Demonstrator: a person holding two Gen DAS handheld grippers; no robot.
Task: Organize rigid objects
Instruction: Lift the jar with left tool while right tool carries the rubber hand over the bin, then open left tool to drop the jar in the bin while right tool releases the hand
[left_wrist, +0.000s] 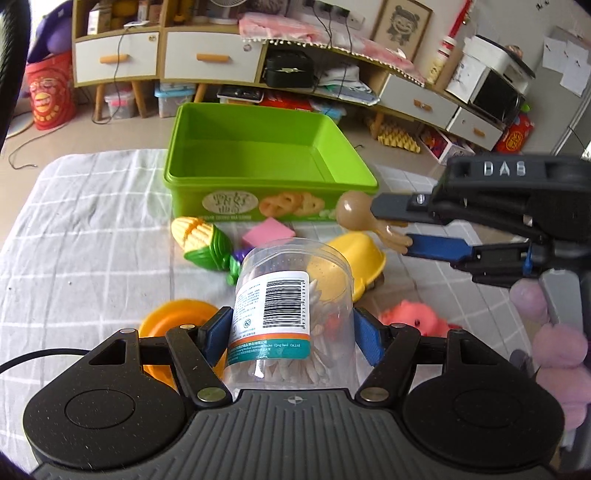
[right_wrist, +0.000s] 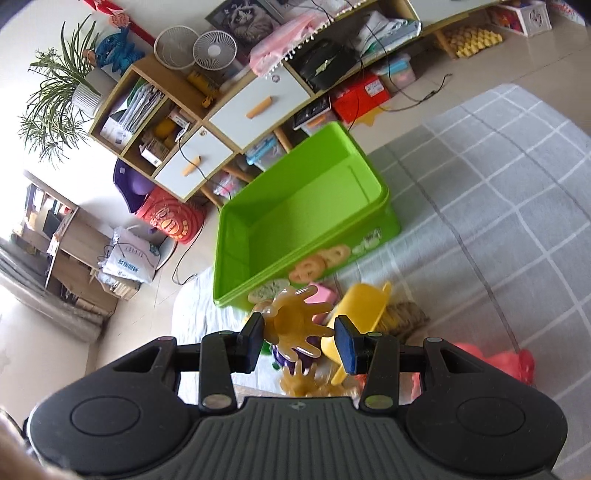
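The clear plastic jar (left_wrist: 291, 314) with a white barcode label and a teal band of Chinese print is sitting between the blue pads (left_wrist: 364, 338) of the left gripper (left_wrist: 291, 332), whose jaws are closing on its sides; white stick-like contents are showing through the wall. The translucent tan rubber octopus toy (right_wrist: 295, 325) is hanging in the right gripper (right_wrist: 301, 341), pinched by its legs between narrowly parted jaws, just in front of the green plastic biscuit box (left_wrist: 258, 147). That box is standing open on the grey-and-white checked cloth (left_wrist: 92, 221), with pretzel pictures and Chinese characters printed on its front wall.

Between jar and box are lying a yellow-and-green toy corn cob (left_wrist: 201, 240), a pink square block (left_wrist: 267, 230), a yellow plastic scoop-shaped tub (left_wrist: 360, 262), an orange ring-shaped dish (left_wrist: 173, 321) and a pink soft toy (left_wrist: 413, 319).

Raised letters reading "DAS" (left_wrist: 504, 168) are showing on the right gripper's housing. Behind the table, a wooden sideboard with white drawers (left_wrist: 207, 55) is lining the tiled room, and a framed cartoon drawing (left_wrist: 404, 22) is leaning above it.
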